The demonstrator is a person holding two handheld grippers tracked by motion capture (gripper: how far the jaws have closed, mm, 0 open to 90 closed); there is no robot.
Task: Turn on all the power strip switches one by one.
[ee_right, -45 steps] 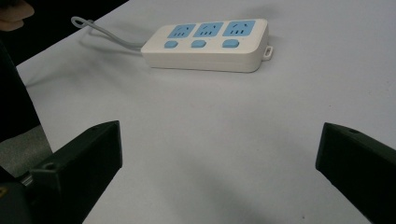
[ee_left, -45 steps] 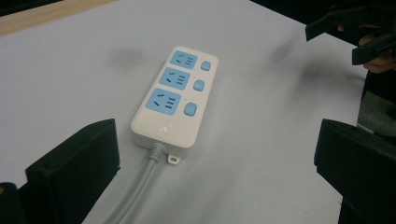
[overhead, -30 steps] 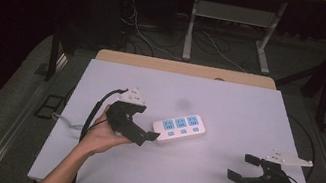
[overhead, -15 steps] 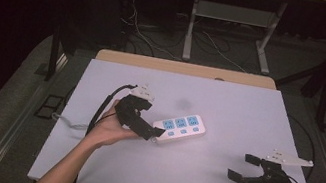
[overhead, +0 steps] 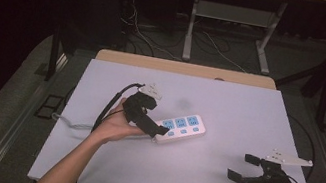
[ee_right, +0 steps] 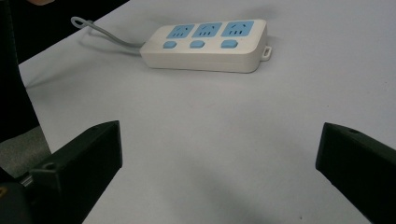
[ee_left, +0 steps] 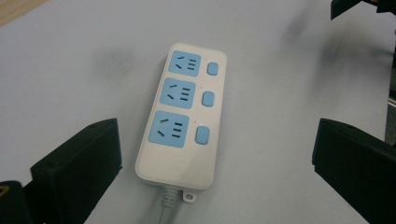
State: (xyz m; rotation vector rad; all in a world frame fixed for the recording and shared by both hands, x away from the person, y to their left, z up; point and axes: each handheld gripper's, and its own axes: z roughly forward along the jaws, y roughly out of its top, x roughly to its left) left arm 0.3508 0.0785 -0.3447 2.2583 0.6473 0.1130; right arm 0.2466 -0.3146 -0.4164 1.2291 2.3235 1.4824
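Dark room, pale grey table (overhead: pixel 229 108). White power strip (overhead: pixel 182 128) with blue sockets flat at centre, cord (overhead: pixel 64 120) trailing left; nothing plugged in, no task progress evident. Left gripper (overhead: pixel 158 130) at strip's cord end, jaws wide, straddling it; contact apparently none, though unclear from above. Right gripper (overhead: pixel 245 168) near right corner, well apart, jaws wide, empty.

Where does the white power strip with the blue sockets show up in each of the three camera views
High view: power strip left of centre, beside the left gripper.
Left gripper view: centre, between the open jaws, cable end nearest.
Right gripper view: top, left of centre, far off.
Shared landmark: its three blue sockets.
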